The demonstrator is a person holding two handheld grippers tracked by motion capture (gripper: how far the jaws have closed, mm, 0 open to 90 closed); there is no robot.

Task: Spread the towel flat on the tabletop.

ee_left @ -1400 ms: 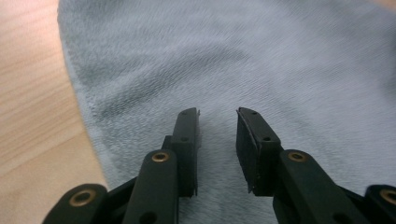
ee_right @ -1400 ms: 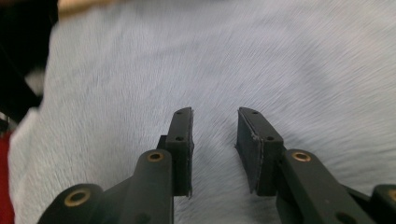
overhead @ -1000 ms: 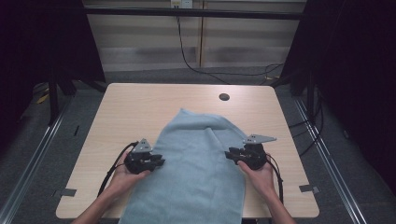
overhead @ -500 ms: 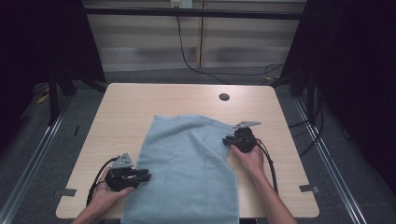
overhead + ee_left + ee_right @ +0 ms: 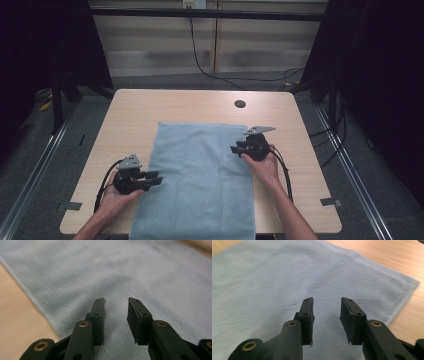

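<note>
1. The left gripper (image 5: 155, 178) sits at the left edge of the light blue towel (image 5: 200, 175), near the table's front, held in the person's left hand (image 5: 117, 192). In the left gripper view its jaws stand apart with nothing between them, released, over the towel (image 5: 125, 275).
2. The right gripper (image 5: 236, 148) is at the towel's right edge, farther up the table, held in the right hand (image 5: 262, 162). In the right gripper view its jaws are also parted and empty, above the cloth (image 5: 287, 277).
3. The towel lies spread flat as a long rectangle on the middle of the table (image 5: 150, 107); its near end runs over the table's front edge and is cut off at the bottom of the high view.
4. In the high view it is too small to tell whether either gripper's tips touch the cloth.
5. The left gripper view is blurred, so the weave reads as soft streaks; a strip of bare wood (image 5: 15, 315) shows beside the towel's edge.
6. The right gripper view shows a fine, ribbed nap and one corner of the towel (image 5: 415, 283) lying on the wood.
7. The table top is pale wood grain with rounded corners and a dark round hole (image 5: 240, 104) near its far edge, well apart from the towel.
8. Each gripper carries a grey three-cornered plate and a black cable looping by the wrist.
9. The jaws are matt black with flat pads (image 5: 347, 315) and brass-coloured pins.
</note>
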